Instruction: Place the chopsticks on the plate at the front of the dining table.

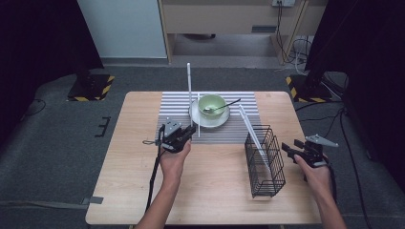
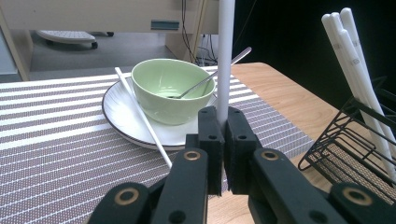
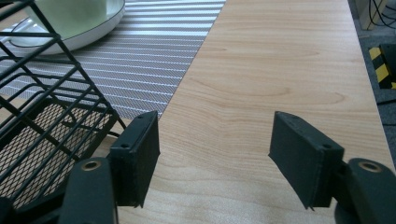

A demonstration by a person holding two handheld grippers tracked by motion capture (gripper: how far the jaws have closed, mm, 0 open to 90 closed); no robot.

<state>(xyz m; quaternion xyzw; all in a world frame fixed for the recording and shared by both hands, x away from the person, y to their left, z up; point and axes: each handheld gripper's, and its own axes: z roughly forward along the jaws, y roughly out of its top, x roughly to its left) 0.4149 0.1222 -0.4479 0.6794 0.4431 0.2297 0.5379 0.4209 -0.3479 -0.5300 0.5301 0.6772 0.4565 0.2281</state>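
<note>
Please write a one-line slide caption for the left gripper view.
Left claw shut on an upright white chopstick, before a green bowl with a spoon on a white plate.

wire basket (image 1: 265,160) between tools, table (image 1: 215,191) bare

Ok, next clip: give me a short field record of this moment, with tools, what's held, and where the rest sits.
left tool: shut on a white chopstick, held upright
right tool: open, nothing between the jaws, over bare table right of the basket
basket: black wire, holds white chopsticks leaning
bowl: green, on a white plate, spoon inside
loose chopstick: lies across the plate rim
mat: striped, under the plate
</note>
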